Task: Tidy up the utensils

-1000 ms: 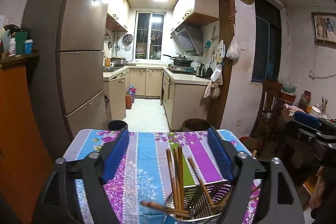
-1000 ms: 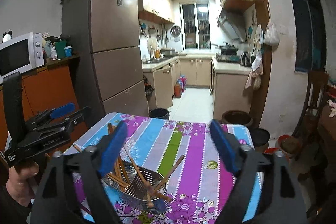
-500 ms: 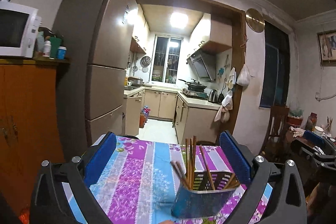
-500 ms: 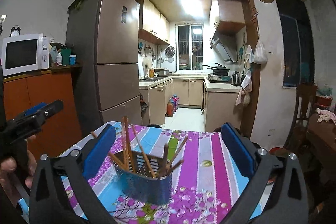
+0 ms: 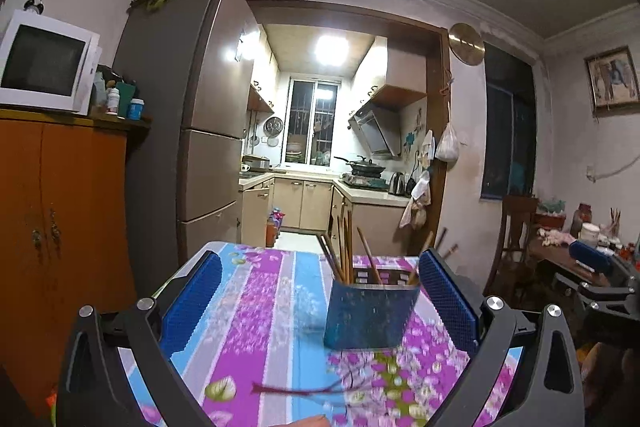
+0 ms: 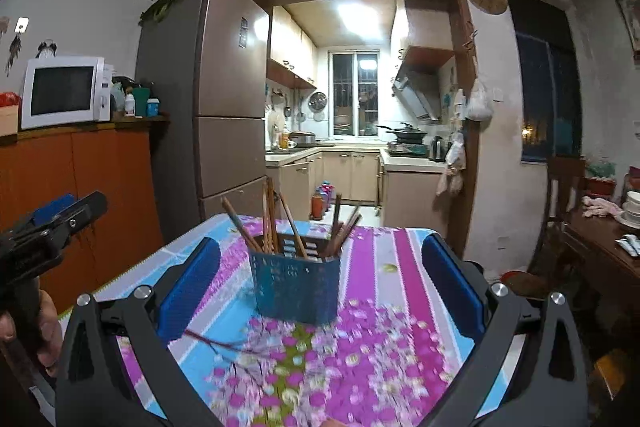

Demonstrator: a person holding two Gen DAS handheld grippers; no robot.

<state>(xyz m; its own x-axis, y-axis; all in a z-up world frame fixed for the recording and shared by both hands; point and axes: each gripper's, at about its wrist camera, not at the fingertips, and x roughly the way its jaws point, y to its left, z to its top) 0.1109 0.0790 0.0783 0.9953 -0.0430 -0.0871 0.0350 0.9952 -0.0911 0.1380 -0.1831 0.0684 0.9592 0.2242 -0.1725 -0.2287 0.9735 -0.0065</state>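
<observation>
A blue perforated utensil holder (image 5: 370, 317) stands upright on the floral striped tablecloth (image 5: 260, 307); it also shows in the right wrist view (image 6: 296, 285). Several wooden chopsticks (image 5: 345, 251) stick out of it, also seen from the right (image 6: 269, 217). My left gripper (image 5: 320, 301) is open and empty, low over the table, the holder ahead between its blue pads (image 5: 192, 307). My right gripper (image 6: 320, 285) is open and empty, facing the holder from the near edge. The left gripper appears at the left of the right wrist view (image 6: 52, 227).
A tall brown fridge (image 6: 224, 107) and an orange cabinet (image 6: 80, 195) with a microwave (image 6: 64, 91) stand left. A kitchen doorway lies behind the table. A wooden chair (image 5: 516, 227) and a cluttered side table (image 6: 600, 239) stand right.
Both grippers dropped lower and pulled back toward the near table edge, tilting up. The holder, seen from above a second ago, now shows side-on. Both stay open.
</observation>
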